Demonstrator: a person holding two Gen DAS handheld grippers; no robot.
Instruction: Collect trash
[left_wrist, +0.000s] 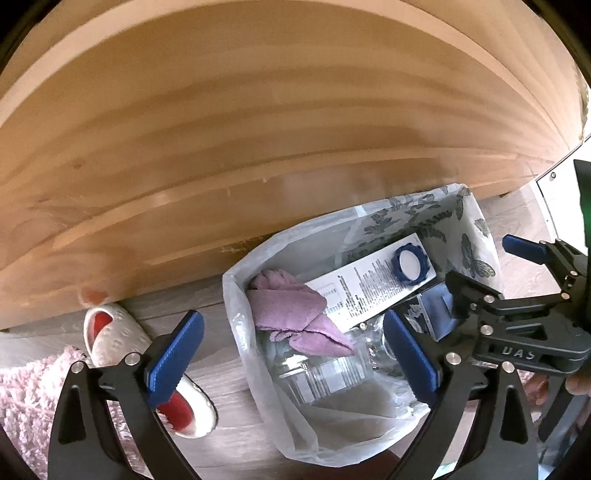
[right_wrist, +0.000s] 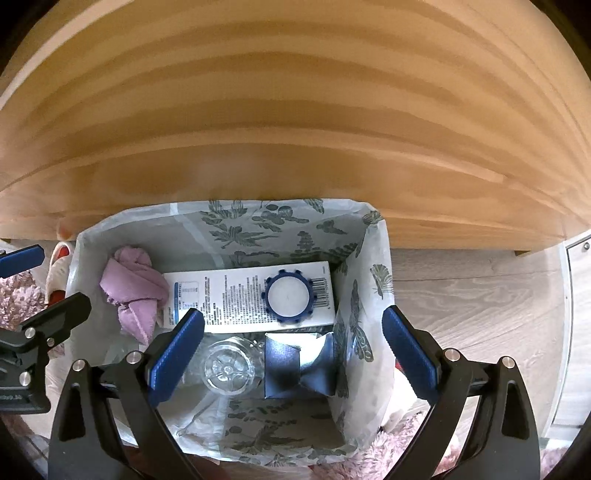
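Below the wooden panel (right_wrist: 295, 129), I hold both grippers, left (left_wrist: 291, 363) and right (right_wrist: 293, 354), spread wide and empty over the lined bin (right_wrist: 369, 266) holding a carton (right_wrist: 229, 291), purple cloth (right_wrist: 133, 288) and clear bottle (right_wrist: 229, 369).

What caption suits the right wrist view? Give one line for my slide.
Open right gripper above a lined bin holding a carton, purple cloth and clear bottle.
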